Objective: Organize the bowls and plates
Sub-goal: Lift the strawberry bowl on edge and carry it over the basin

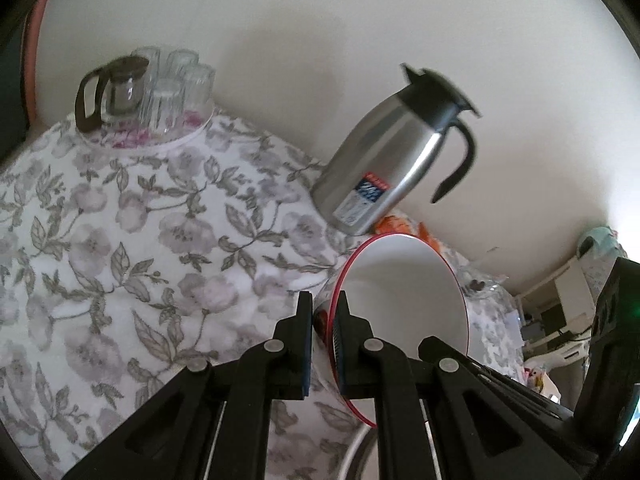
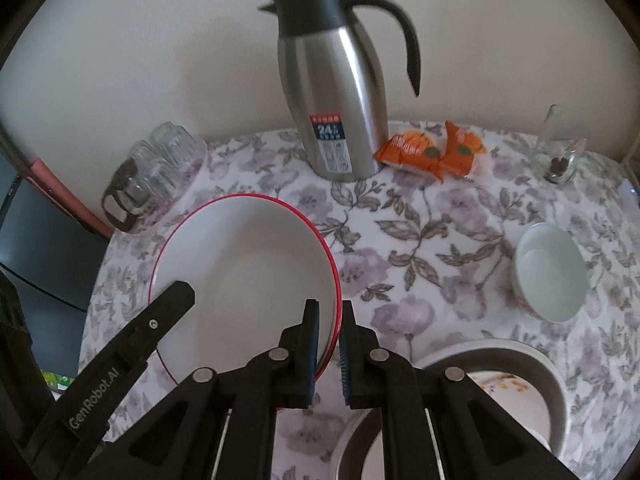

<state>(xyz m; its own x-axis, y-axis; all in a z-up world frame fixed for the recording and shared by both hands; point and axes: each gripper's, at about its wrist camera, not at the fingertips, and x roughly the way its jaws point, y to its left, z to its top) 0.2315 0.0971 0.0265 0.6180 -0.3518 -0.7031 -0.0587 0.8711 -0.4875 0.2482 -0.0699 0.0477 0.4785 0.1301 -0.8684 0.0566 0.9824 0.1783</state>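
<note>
A wide white bowl with a red rim [image 2: 248,272] hangs tilted above the flowered tablecloth, held from both sides. My right gripper [image 2: 330,308] is shut on its right rim. My left gripper [image 1: 324,300] is shut on the opposite rim of the same bowl [image 1: 404,292], and one of its black fingers [image 2: 176,296] shows at the bowl's left edge in the right wrist view. A small white bowl [image 2: 550,276] stands on the cloth to the right. A grey-rimmed plate [image 2: 532,364] with a flower print lies at the lower right, partly hidden by my right gripper.
A steel thermos jug [image 2: 336,100] stands at the back by the wall, with orange snack packets [image 2: 436,152] beside it. A tray of upturned glasses and a glass pot [image 1: 160,92] sits at the back left. A small glass jar [image 2: 560,160] is at the far right.
</note>
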